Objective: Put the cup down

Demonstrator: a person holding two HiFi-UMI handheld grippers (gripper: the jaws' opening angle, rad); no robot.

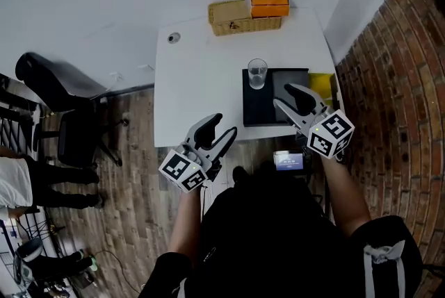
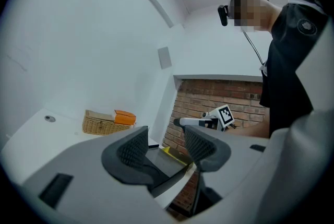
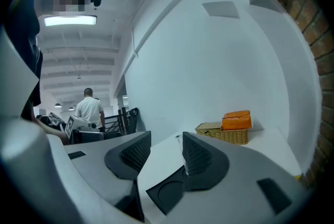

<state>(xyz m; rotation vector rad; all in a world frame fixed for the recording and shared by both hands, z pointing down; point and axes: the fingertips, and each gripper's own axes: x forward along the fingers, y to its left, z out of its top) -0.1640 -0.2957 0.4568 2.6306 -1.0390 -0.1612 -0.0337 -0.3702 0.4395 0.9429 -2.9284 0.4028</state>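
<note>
A clear glass cup [image 1: 257, 73] stands upright on the far left corner of a dark tray [image 1: 274, 103] on the white table [image 1: 201, 81]. Neither gripper touches it. My right gripper [image 1: 285, 96] hovers over the tray's near edge, to the right of and nearer than the cup, open with nothing between its jaws. The right gripper view shows that gripper [image 3: 164, 152] open over the tray [image 3: 169, 191]; the cup is out of that view. My left gripper [image 1: 221, 126] hangs at the table's front edge, open and empty, as the left gripper view confirms [image 2: 164, 147].
A wicker basket [image 1: 240, 19] with an orange box [image 1: 270, 5] sits at the table's back edge. A yellow object [image 1: 321, 85] lies right of the tray. A brick wall [image 1: 396, 81] runs along the right. An office chair [image 1: 55, 92] stands to the left.
</note>
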